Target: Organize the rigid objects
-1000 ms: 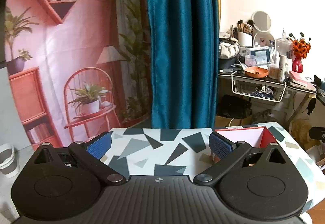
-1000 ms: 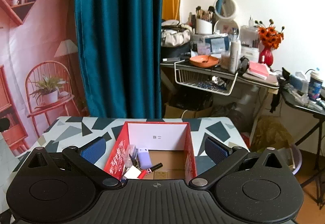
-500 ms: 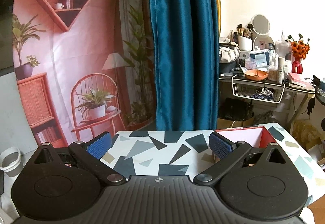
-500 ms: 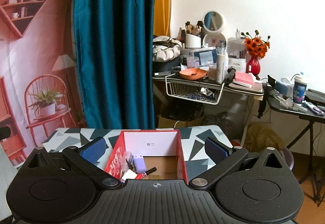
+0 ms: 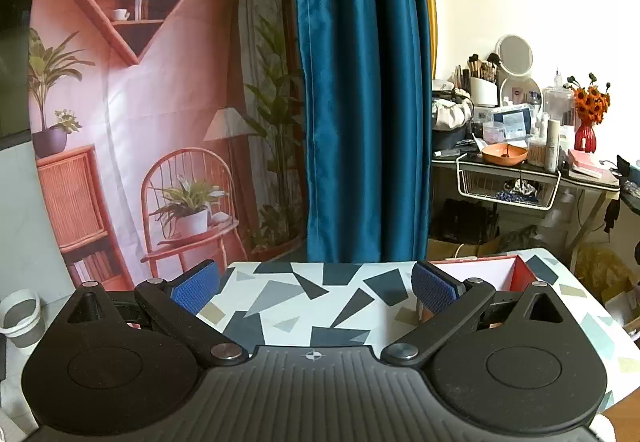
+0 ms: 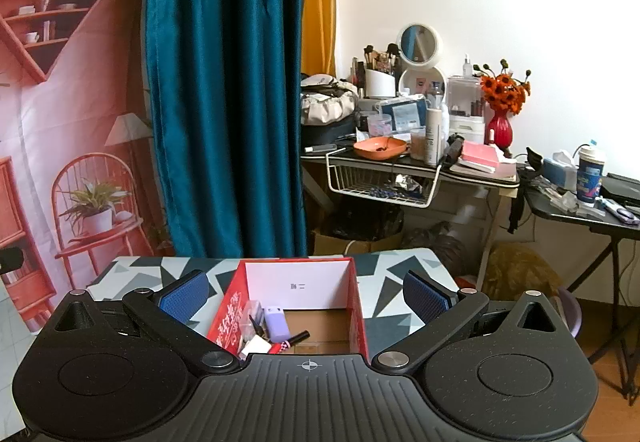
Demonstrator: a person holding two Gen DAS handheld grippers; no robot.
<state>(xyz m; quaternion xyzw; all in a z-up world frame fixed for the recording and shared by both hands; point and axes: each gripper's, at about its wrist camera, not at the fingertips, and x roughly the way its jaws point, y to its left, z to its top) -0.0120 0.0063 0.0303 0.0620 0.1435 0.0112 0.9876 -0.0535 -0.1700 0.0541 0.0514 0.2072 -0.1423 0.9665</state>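
Tabletop (image 5: 280, 298) with the grey-and-black triangle pattern carries the work; what shows of it in the left view is bare. Red box (image 6: 358, 306) sits on it, open top, straight ahead of the right gripper (image 6: 305, 294) and at the right edge of the left view.

Both grippers hang above the tabletop with jaws spread wide, nothing between the pads. Left gripper (image 5: 316, 288) points at bare tabletop, box off to its right.

Inside the box, bunched against the left wall: a lilac block (image 6: 276, 322), a black pen with a red-and-white band (image 6: 290, 342), a white piece (image 6: 256, 346), some clear bits – too small to identify. Right half of the box floor is bare cardboard.

My read: items are binned, no loose ones visible – either done or between picks. If another pick comes, approach the box from above, keep jaws clear of the red walls, and release low over the bare right half so nothing bounces onto the pile.
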